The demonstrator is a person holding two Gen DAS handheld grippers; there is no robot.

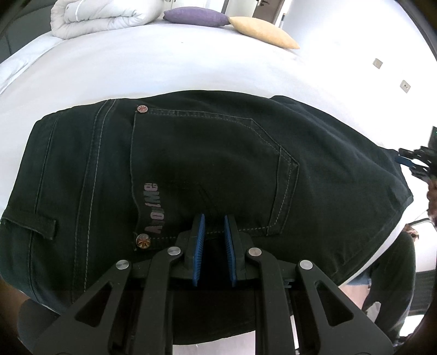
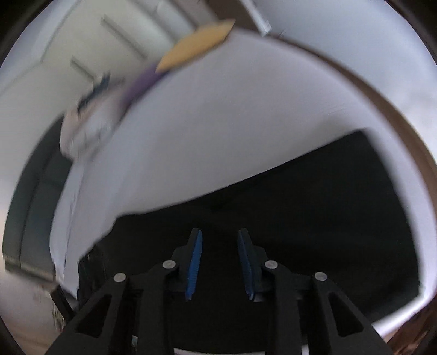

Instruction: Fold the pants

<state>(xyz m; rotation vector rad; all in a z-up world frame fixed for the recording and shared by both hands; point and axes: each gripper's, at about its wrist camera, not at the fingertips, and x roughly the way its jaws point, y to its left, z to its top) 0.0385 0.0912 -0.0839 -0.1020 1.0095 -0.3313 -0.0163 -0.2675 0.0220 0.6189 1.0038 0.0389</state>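
Black jeans [image 1: 218,153] lie folded across the white bed [image 1: 164,68], back pocket up, with pale lettering and two rivets. My left gripper [image 1: 214,218] sits at the pocket's near edge. Its blue pads are close together, and creases in the denim run into the narrow gap, so it looks shut on the fabric. In the blurred right wrist view the jeans [image 2: 314,218] fill the lower half. My right gripper [image 2: 220,234] hovers over them with its pads apart and nothing pinched between them. It also shows at the right edge of the left wrist view, beyond the jeans' end [image 1: 415,161].
A rolled white duvet [image 1: 103,16], a purple pillow [image 1: 195,15] and a yellow pillow [image 1: 262,31] lie at the far end of the bed. The bed's right edge drops off beside the jeans, where a person's dark-clothed leg [image 1: 393,273] stands.
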